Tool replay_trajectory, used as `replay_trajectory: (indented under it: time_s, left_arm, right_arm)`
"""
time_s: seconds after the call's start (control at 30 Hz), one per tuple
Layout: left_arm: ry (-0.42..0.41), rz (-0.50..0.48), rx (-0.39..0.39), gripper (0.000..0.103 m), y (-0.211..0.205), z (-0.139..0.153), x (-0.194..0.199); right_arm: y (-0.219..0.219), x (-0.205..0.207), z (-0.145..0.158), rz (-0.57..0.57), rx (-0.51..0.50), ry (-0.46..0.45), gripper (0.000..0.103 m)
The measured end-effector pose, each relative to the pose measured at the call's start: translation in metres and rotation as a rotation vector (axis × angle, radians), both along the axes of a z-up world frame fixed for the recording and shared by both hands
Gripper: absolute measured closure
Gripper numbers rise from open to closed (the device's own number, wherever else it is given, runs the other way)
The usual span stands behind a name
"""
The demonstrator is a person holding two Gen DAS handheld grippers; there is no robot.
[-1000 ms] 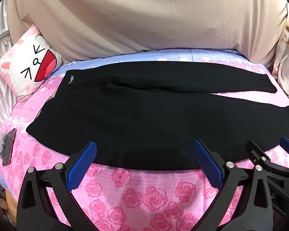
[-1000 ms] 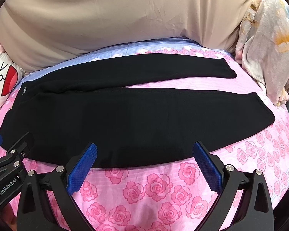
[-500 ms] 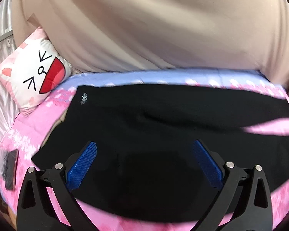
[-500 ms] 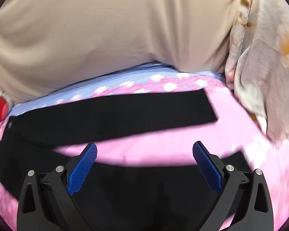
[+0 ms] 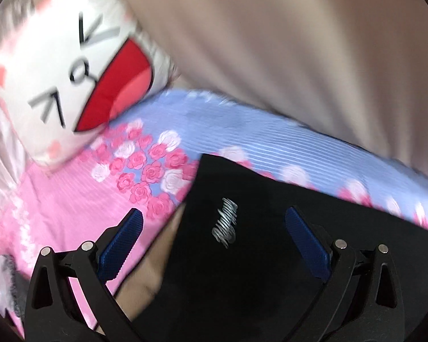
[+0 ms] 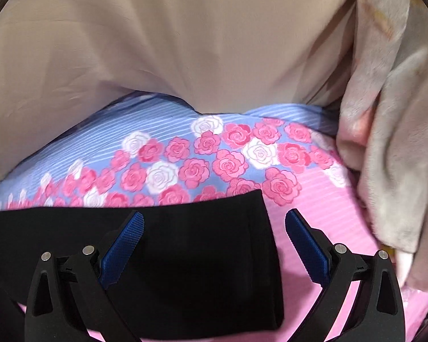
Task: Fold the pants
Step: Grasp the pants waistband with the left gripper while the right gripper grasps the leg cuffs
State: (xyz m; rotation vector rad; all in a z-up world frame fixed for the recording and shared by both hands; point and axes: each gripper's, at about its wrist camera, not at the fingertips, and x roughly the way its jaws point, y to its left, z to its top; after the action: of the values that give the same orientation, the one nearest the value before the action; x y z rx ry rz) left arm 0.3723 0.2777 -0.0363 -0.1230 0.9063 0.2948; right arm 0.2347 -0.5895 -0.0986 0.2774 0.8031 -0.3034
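Note:
Black pants lie flat on a pink rose-print bed sheet. In the left wrist view I see the waistband's far corner with a silver logo. My left gripper is open and hovers just above that corner. In the right wrist view the far leg's hem lies between my fingers. My right gripper is open just above the hem's end. The near leg is out of view.
A white cartoon-face pillow leans at the back left. A beige curtain hangs behind the bed. A plush beige blanket is bunched at the right edge. A blue striped band runs along the sheet's far side.
Both grippers have moved forward across the pants to the far side. The left now sits over the waistband corner, the right over the far leg's hem. Both stayed open.

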Motion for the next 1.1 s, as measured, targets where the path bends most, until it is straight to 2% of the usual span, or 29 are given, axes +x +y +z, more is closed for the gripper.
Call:
replay_trajectory:
  time_s: [0.07,0.1,0.17,0.3,0.33,0.37,0.4,0.43,0.47,0.5,0.53,0.57,0.67,0.8,0.87,1.0,1.07,1.1]
  left_arm:
    - [0.041,-0.011,-0.074,0.005,0.015,-0.012,0.017]
    - [0.067,-0.008,-0.086,0.005,0.018,-0.019,0.024]
    - [0.074,-0.004,-0.064,0.005,0.019,-0.029,0.037]
    - [0.126,-0.088,-0.003,0.006,0.008,-0.048,0.058]
    - [0.124,-0.101,-0.014,0.017,0.006,-0.051,0.060]
    - [0.118,-0.123,-0.050,0.041,0.005,-0.051,0.062]
    - [0.116,-0.123,-0.076,0.043,0.002,-0.050,0.063]
    - [0.115,-0.112,-0.072,0.069,0.001,-0.047,0.062]
    - [0.126,-0.124,-0.088,0.076,0.000,-0.045,0.063]
    - [0.126,-0.127,-0.102,0.078,0.003,-0.042,0.061]
    - [0.114,-0.127,-0.116,0.082,0.003,-0.035,0.056]
    - [0.088,-0.133,-0.130,0.084,0.004,-0.027,0.048]
    - [-0.048,-0.166,-0.156,0.084,0.001,0.018,0.002]
    - [-0.149,-0.228,-0.187,0.084,0.001,0.070,-0.067]
    - [-0.195,-0.261,-0.180,0.084,-0.001,0.093,-0.120]
    - [-0.198,-0.264,-0.180,0.084,0.008,0.098,-0.208]
    - [-0.152,-0.234,-0.156,0.084,0.015,0.080,-0.244]
    - [-0.112,-0.216,-0.138,0.083,0.021,0.062,-0.254]
  right_arm:
    - [0.001,0.006,-0.005,0.009,0.006,0.028,0.005]
    - [0.001,0.010,-0.009,0.006,0.003,0.047,0.005]
    - [0.000,0.016,-0.014,0.009,0.017,0.072,0.005]
    - [0.002,0.022,-0.024,0.014,0.011,0.103,0.005]
    - [0.003,0.022,-0.024,0.017,0.007,0.097,0.005]
    - [0.004,0.021,-0.024,0.023,0.012,0.089,0.005]
    - [0.006,0.020,-0.023,0.030,0.013,0.081,0.009]
    - [0.007,0.019,-0.021,0.028,0.003,0.082,0.024]
    - [0.008,0.018,-0.019,0.034,0.006,0.075,0.031]
    - [0.007,0.014,-0.015,0.044,0.034,0.051,0.059]
    - [0.005,0.010,-0.013,0.062,0.087,0.030,0.092]
    - [0.004,0.002,-0.006,0.068,0.115,0.003,0.091]
    - [0.022,-0.026,0.024,0.106,0.056,-0.080,0.092]
    - [0.036,-0.080,0.063,0.171,0.050,-0.207,0.092]
    - [0.045,-0.110,0.079,0.200,0.043,-0.253,0.092]
    - [0.062,-0.190,0.086,0.242,0.007,-0.299,0.092]
    - [0.067,-0.227,0.070,0.252,-0.007,-0.274,0.091]
    - [0.068,-0.236,0.062,0.253,-0.004,-0.261,0.090]
